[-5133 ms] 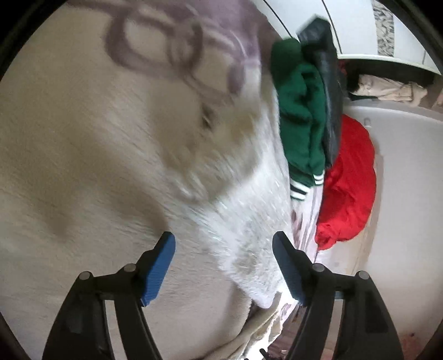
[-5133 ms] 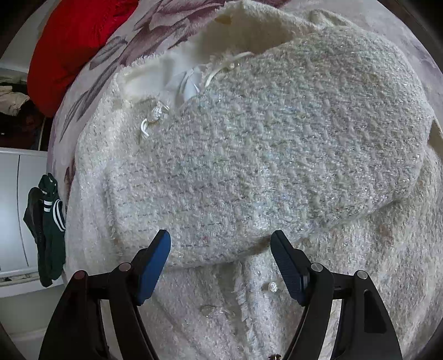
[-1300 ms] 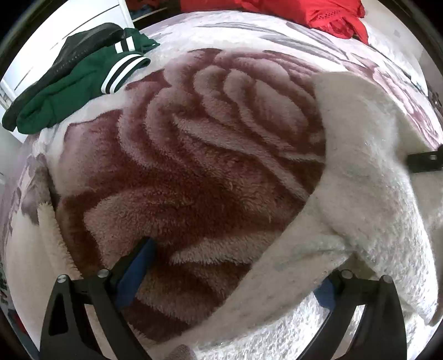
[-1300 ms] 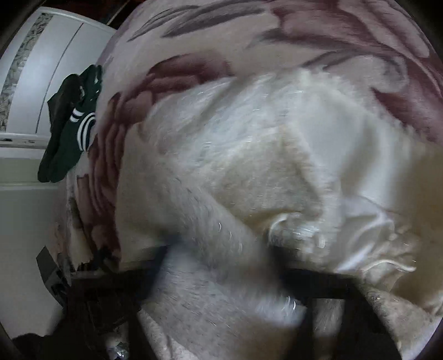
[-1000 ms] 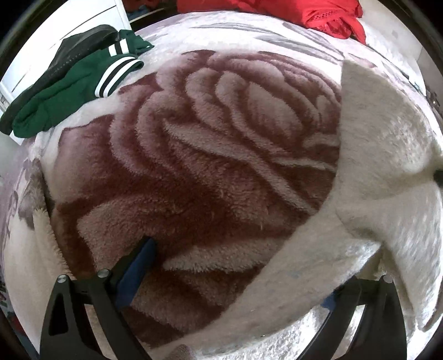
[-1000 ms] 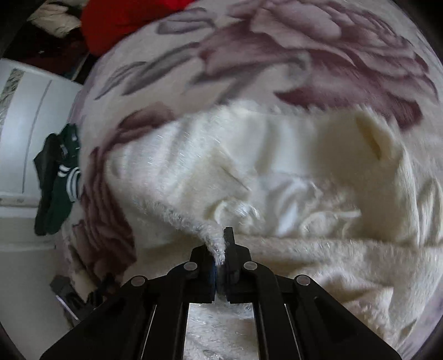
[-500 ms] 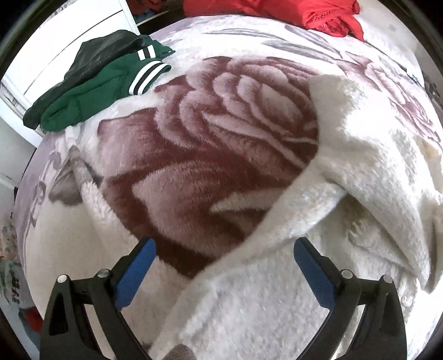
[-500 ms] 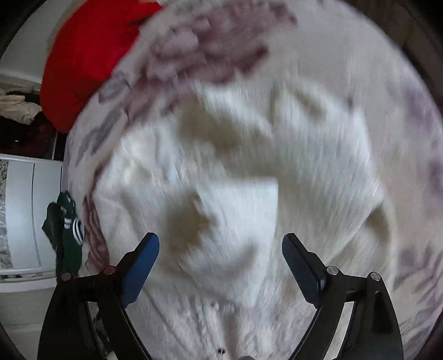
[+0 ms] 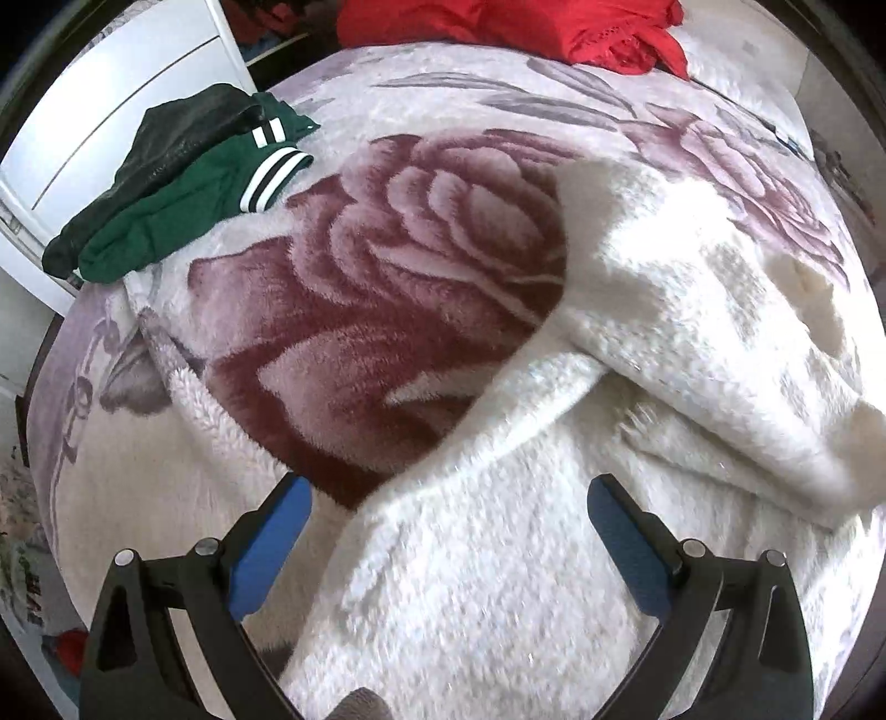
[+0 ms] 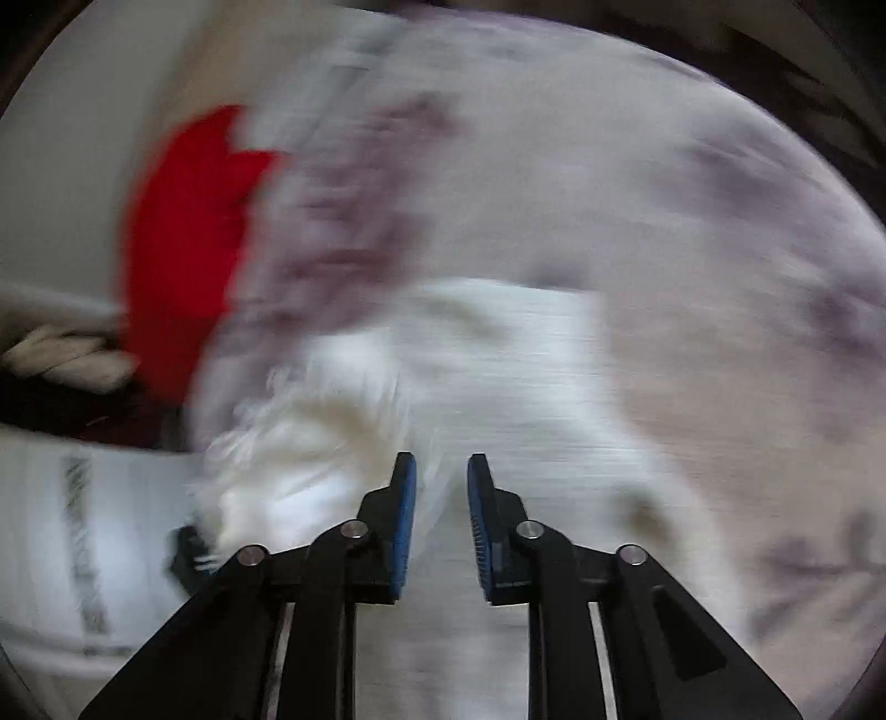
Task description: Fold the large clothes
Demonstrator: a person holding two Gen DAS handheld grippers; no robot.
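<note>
My left gripper [image 9: 443, 531] hangs with its jaws wide and empty above the fuzzy white tweed jacket [image 9: 637, 387], which lies partly folded on the plush rose-patterned blanket [image 9: 387, 277] covering the bed. My right gripper [image 10: 441, 498] has jaws narrow and closing, nothing between them, over the blurred jacket. A green striped-cuff garment [image 9: 183, 210] and red cloth [image 9: 498, 22] lie well apart.

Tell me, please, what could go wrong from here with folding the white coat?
The right gripper is closing over the white coat in a heavily blurred view, so it may pinch the wrong layer or miss. The left gripper stands open, holding nothing, so a pull could drag the coat and undo the flap already folded over.
</note>
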